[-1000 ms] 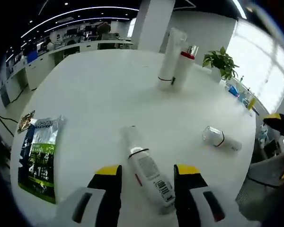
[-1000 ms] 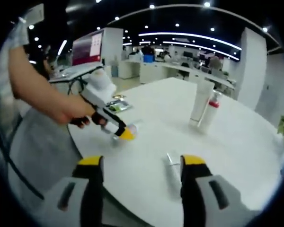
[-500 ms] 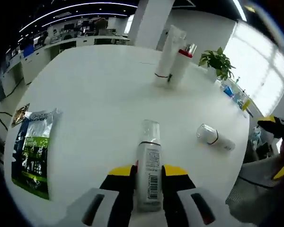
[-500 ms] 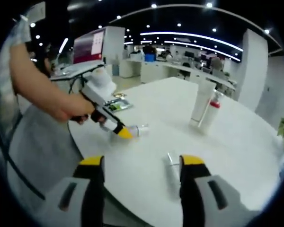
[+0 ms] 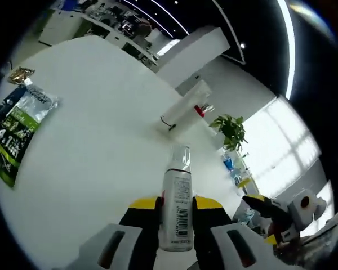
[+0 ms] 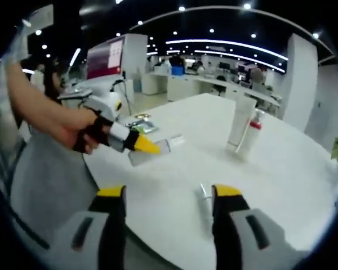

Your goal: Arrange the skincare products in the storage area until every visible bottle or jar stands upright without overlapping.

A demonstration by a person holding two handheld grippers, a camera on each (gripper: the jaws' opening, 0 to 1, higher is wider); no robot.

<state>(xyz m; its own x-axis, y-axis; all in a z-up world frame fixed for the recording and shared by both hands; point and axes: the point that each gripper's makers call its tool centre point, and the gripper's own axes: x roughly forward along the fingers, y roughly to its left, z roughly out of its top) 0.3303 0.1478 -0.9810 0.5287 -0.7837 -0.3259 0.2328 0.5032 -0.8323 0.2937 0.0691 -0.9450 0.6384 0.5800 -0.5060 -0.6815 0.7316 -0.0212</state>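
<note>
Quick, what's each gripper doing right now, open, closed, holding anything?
Left gripper: closed on the white bottle, lifted off the table.
Right gripper: open, holding nothing.

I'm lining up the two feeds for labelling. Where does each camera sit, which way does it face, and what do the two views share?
Left gripper view: rides the left gripper, looking along jaws clamped on a white bottle, rolled, across the white table toward a plant; the right gripper shows.
Right gripper view: rides the right gripper, jaws apart over a small lying bottle, facing the person's hand.
Shared: the table, the held bottle, and the upright tube with the red-collared bottle.
</note>
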